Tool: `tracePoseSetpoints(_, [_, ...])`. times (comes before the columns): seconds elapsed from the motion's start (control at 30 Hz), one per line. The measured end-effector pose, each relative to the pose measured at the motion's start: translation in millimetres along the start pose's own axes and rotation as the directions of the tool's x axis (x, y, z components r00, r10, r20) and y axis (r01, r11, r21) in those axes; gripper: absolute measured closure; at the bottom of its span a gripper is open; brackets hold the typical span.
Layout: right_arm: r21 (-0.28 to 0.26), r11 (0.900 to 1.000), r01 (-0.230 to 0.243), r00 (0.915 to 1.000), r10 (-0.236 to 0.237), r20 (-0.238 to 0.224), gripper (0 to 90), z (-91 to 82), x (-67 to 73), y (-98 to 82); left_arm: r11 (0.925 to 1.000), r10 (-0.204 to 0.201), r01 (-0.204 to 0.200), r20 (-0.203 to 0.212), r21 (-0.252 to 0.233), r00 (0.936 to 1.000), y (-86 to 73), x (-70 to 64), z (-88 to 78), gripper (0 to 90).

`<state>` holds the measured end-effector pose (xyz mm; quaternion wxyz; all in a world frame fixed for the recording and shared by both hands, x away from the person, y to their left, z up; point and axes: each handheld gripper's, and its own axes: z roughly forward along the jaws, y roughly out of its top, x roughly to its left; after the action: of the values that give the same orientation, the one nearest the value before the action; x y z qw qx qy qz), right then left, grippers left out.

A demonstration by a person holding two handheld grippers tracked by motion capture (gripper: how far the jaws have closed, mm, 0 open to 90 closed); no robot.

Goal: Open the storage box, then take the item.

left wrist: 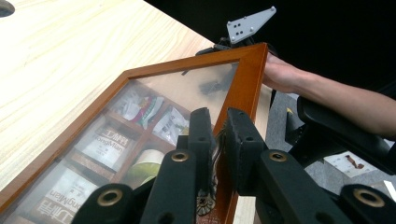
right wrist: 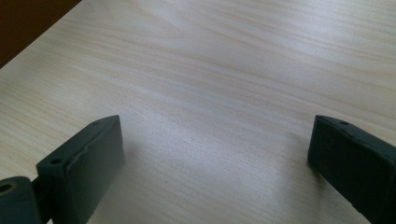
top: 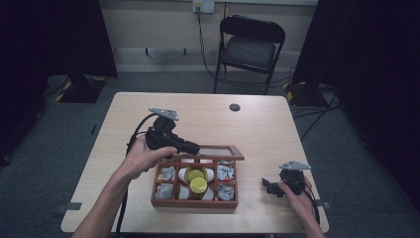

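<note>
A brown wooden box [top: 194,203] with several compartments sits near the table's front edge. It holds white packets [top: 166,173] and round yellow-topped containers [top: 198,185]. Its glass-paned lid [top: 220,150] is tilted up at the back of the box. My left gripper [top: 194,148] is shut on the lid's wooden frame. In the left gripper view the jaws [left wrist: 218,122] clamp the frame's edge [left wrist: 243,79], and packets [left wrist: 105,144] show through the glass. My right gripper [top: 270,187] rests on the table right of the box, open, with bare tabletop between its jaws [right wrist: 215,158].
A black folding chair [top: 250,47] stands behind the table. A dark round grommet [top: 235,107] sits near the table's far edge. A corner of the box [right wrist: 28,23] shows at the upper left of the right gripper view. The table [top: 257,129] is light wood.
</note>
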<state>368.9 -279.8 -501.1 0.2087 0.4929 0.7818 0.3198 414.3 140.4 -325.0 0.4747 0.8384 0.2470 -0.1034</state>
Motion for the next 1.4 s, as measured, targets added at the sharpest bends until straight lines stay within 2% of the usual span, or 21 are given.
tracePoseSetpoints(0.13, [0.003,1.0,-0.002,1.0,0.002,0.001,1.9,0.9,0.3,0.7,0.9998,-0.02,0.02,0.015,0.005,0.9997,0.8,2.6,-0.2,81.0])
tracePoseSetpoints(0.23, [0.003,1.0,-0.002,1.0,0.002,0.001,1.9,0.9,0.3,0.7,0.9998,-0.021,0.021,0.009,0.004,0.9997,2.1,2.3,-0.6,81.1])
tracePoseSetpoints(0.47, [0.004,1.0,0.002,1.0,-0.002,-0.003,1.9,-0.1,1.0,-0.1,0.9998,-0.015,0.015,0.006,0.016,0.9999,0.7,0.4,0.4,81.0])
tracePoseSetpoints(0.57, [0.004,1.0,0.01,0.9999,-0.01,-0.009,2.0,-0.6,1.3,-0.4,1.0,0.0,0.0,-0.008,0.009,1.0,-0.8,-1.9,-0.1,81.1])
tracePoseSetpoints(0.63, [0.003,1.0,0.013,0.9998,-0.013,-0.012,2.0,-1.0,1.8,-0.9,0.9997,0.007,-0.007,-0.004,0.025,1.0,-0.6,-2.6,1.5,81.1])
tracePoseSetpoints(0.7, [0.006,1.0,0.019,0.9997,-0.019,-0.015,4.7,-1.7,1.8,-0.1,0.9999,0.003,-0.003,-0.003,0.017,1.0,0.0,-1.6,1.0,81.1])
tracePoseSetpoints(0.8, [-0.004,1.0,0.029,0.9991,-0.029,-0.031,16.9,-3.9,4.5,1.7,1.0,0.0,0.0,-0.003,0.001,1.0,1.0,0.6,-1.1,81.1])
tracePoseSetpoints(0.87, [-0.005,1.0,0.031,0.9986,-0.031,-0.043,14.6,-5.3,6.9,3.1,1.0,-0.004,0.004,0.0,0.002,1.0,2.1,1.1,-0.9,81.2])
tracePoseSetpoints(0.93, [-0.007,0.999,0.032,0.9974,-0.032,-0.064,16.1,-7.3,9.3,4.5,1.0,-0.006,0.006,-0.003,0.004,1.0,2.1,0.5,-0.8,81.2])
tracePoseSetpoints(1.0, [-0.029,0.999,0.024,0.9965,-0.026,-0.08,16.3,-10.5,13.7,6.6,1.0,-0.006,0.006,-0.002,0.007,1.0,2.3,0.2,-0.5,81.1])
tracePoseSetpoints(1.2, [-0.073,0.996,0.049,0.9902,-0.058,-0.127,16.9,-16.5,29.0,12.4,1.0,-0.002,0.002,-0.011,0.006,0.9999,4.4,0.4,-1.2,81.2])
tracePoseSetpoints(1.27, [-0.095,0.994,0.06,0.9851,-0.074,-0.155,16.9,-19.8,34.8,14.7,1.0,-0.001,0.001,-0.008,0.004,1.0,4.9,0.9,-1.5,81.2])
tracePoseSetpoints(1.33, [-0.116,0.991,0.065,0.9811,-0.085,-0.174,18.2,-22.7,39.1,16.8,0.9997,0.0,-0.001,-0.027,-0.022,0.9996,6.3,1.3,-3.5,81.2])
tracePoseSetpoints(1.4, [-0.137,0.988,0.065,0.9784,-0.09,-0.186,19.2,-25.6,42.4,18.9,0.9999,0.001,-0.002,-0.021,-0.014,0.9998,7.7,2.3,-3.7,81.2])
